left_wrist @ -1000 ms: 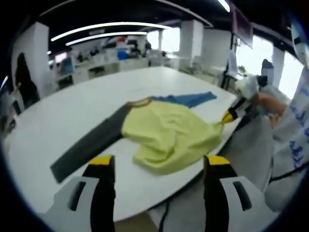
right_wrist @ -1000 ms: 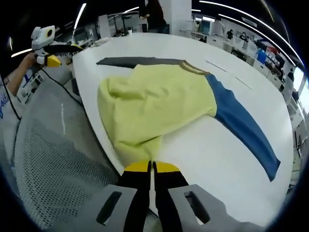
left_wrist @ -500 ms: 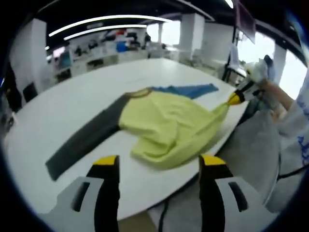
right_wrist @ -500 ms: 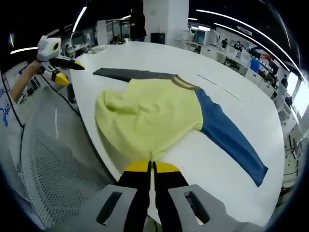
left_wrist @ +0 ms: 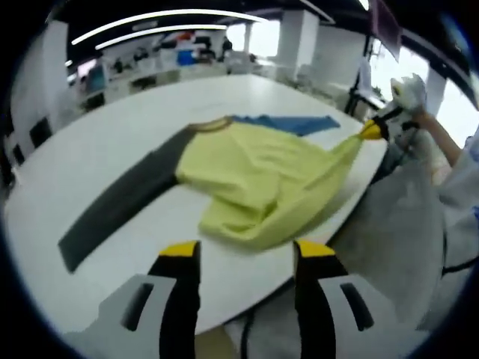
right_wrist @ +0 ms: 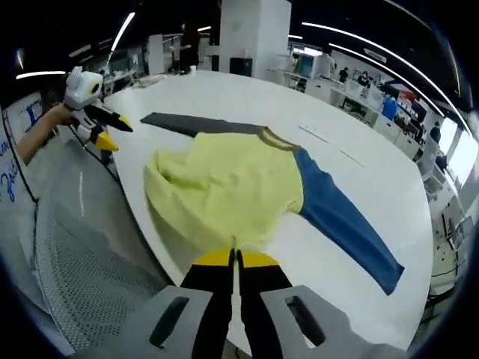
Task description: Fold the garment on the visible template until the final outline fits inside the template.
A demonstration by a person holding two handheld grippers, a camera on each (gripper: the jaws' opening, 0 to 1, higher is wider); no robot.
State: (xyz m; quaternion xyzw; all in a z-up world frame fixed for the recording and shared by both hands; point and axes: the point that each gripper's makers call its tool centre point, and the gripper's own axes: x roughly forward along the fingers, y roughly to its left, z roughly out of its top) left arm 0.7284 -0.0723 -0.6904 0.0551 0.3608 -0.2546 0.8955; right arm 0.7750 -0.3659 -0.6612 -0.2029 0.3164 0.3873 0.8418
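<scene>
Two grippers are working at one white table (right_wrist: 389, 179). Beyond the right gripper (right_wrist: 236, 258), whose fingers (right_wrist: 215, 259) are pressed together on the near hem of the garment (right_wrist: 224, 187), the yellow body is lying bunched (one corner is being lifted off the table toward the fingers). Its blue sleeve (right_wrist: 344, 228) is stretching away to the right of the fingers, flat on the table, and its dark grey sleeve (right_wrist: 194, 123) is running off to the far left. In the left gripper view, the left gripper (left_wrist: 243, 250) is hovering with its fingers (left_wrist: 179, 250) spread wide, holding nothing, just short of the table's near edge; the garment (left_wrist: 254, 179) is lying ahead of them. Grey mesh seating (right_wrist: 82, 262) is crowding the space left of the right fingers, below the table edge. Bare tabletop is lying open beyond and beside the garment. Desks and white columns (right_wrist: 254, 34) are standing far behind.
</scene>
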